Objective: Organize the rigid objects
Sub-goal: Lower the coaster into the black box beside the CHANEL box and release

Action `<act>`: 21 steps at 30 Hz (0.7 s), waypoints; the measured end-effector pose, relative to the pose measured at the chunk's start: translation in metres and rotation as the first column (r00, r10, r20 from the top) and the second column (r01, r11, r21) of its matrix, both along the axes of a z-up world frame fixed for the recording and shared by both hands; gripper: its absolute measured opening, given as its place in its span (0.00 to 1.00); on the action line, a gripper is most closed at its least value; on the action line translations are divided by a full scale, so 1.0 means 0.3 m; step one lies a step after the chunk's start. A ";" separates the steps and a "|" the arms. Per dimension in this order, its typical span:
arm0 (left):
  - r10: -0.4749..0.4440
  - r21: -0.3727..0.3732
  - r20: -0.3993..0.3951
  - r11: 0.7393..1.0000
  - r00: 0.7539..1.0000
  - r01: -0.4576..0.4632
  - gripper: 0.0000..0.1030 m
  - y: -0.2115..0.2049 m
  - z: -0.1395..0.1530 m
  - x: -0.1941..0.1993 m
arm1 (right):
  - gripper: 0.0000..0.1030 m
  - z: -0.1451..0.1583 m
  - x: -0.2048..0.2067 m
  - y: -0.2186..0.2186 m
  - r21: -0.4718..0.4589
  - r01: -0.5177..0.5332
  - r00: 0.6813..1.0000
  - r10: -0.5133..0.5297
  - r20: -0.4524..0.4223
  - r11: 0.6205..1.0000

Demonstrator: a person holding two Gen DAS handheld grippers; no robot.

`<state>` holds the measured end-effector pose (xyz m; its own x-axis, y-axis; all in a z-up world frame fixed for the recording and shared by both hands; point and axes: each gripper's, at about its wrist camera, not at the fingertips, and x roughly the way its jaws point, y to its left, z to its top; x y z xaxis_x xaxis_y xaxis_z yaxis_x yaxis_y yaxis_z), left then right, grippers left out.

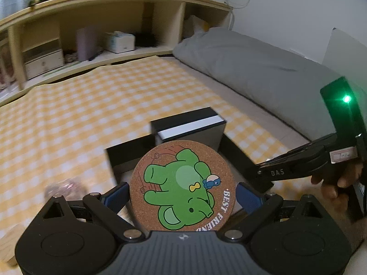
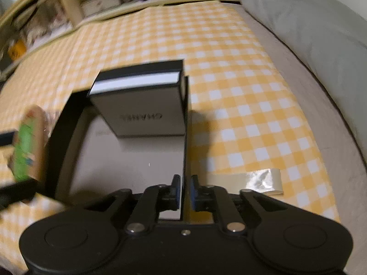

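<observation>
**Coaster carried to the open box while the other gripper steadies the wall**

The yellow-and-white checked cloth (image 2: 240,73) covers the work surface, one sheet, with a grey pillow (image 1: 252,68) along its far right side and a wooden shelf unit (image 1: 103,23) behind. On the cloth sits one large black box (image 2: 128,160), open at the top with a pale floor. Inside it, at the far end, lies one smaller black-and-white box (image 2: 142,100) with lettering on its face.

The step in hand looks like loading: the round cork coaster (image 1: 182,185), printed with a green elephant, is off the cloth and held over the near edge of the large box. The left gripper (image 1: 182,197) pinches it across its width, a blue pad on each side. The right gripper (image 2: 183,194) has its jaws nearly together around the right wall of the large box; they appear to pinch that wall, holding the box steady.

The next move, by my judgement, calls for lowering the coaster onto the bare floor in front of the smaller box, tilting it flat, then spreading the left fingers.

Smaller things: one strip of shiny tape or foil (image 2: 263,181) lies on the cloth just right of the large box, and one blurred pinkish item (image 1: 64,188) lies to its left, too smeared to name.
</observation>
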<state>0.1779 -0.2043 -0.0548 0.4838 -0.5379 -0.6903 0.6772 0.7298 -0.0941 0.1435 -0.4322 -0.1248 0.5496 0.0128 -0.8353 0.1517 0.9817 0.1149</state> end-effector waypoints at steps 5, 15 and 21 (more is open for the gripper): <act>-0.018 0.032 -0.013 0.999 1.000 0.018 0.95 -0.090 -0.060 0.039 | 0.14 0.023 0.018 -0.037 0.072 0.078 0.996 -0.081 0.046 0.994; -0.011 0.065 -0.130 0.998 0.991 0.019 0.95 -0.177 -0.179 0.116 | 0.04 0.019 0.096 -0.017 0.044 0.050 0.998 -0.051 0.033 0.998; -0.011 0.023 -0.177 1.000 0.984 0.015 0.96 -0.219 -0.225 0.124 | 0.04 0.017 0.093 -0.021 0.042 0.044 0.999 -0.045 0.031 0.998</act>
<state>0.2152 -0.2701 -0.1221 0.3460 -0.5258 -0.7771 0.6609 0.7245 -0.1959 0.1715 -0.4385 -0.1196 0.5769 0.0217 -0.8165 0.1905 0.9685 0.1603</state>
